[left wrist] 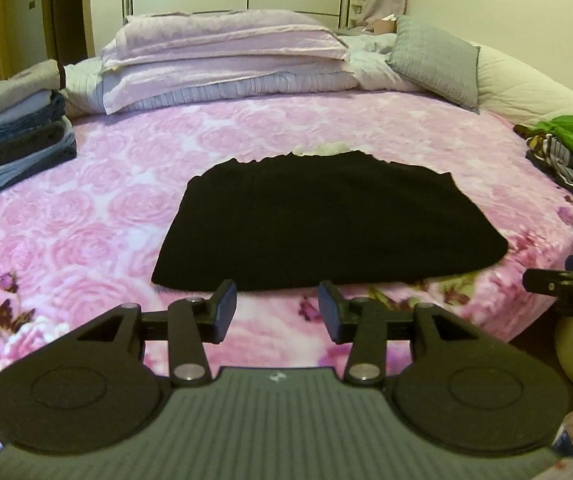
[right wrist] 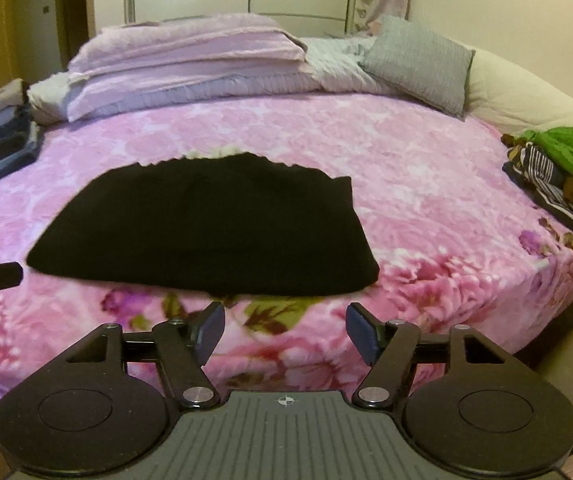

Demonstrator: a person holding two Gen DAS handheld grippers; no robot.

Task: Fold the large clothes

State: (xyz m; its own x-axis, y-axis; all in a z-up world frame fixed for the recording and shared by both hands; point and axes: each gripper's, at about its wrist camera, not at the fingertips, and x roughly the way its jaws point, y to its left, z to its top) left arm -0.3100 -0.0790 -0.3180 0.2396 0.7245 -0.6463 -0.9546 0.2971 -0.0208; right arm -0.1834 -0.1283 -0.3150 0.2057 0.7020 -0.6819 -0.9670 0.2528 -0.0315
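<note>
Black garment [left wrist: 326, 224] lies folded flat on the pink flowered bedspread [left wrist: 106, 208], close to the bed's near edge, with its long axis running left to right across the bed and its wavy, uneven edge turned toward the pillows. Nearest the cameras, the left gripper [left wrist: 277, 312] and the right gripper [right wrist: 284, 332] both hover just short of the garment's near edge, each with its jaws spread apart and nothing between them; neither touches the cloth, and nothing lies between them and it. Beyond the garment, bare bedspread stretches to a pile of pale purple pillows [left wrist: 226, 52] and a grey cushion [left wrist: 434, 60] at the head of the bed. A stack of folded clothes [left wrist: 14, 132], mostly blue, sits at the left edge, and a loose heap with a green piece [right wrist: 566, 160] on top sits at the right edge, both well apart from the garment. Only the left wrist view shows the folded stack in full; the right wrist view shows more of the heap.
</note>
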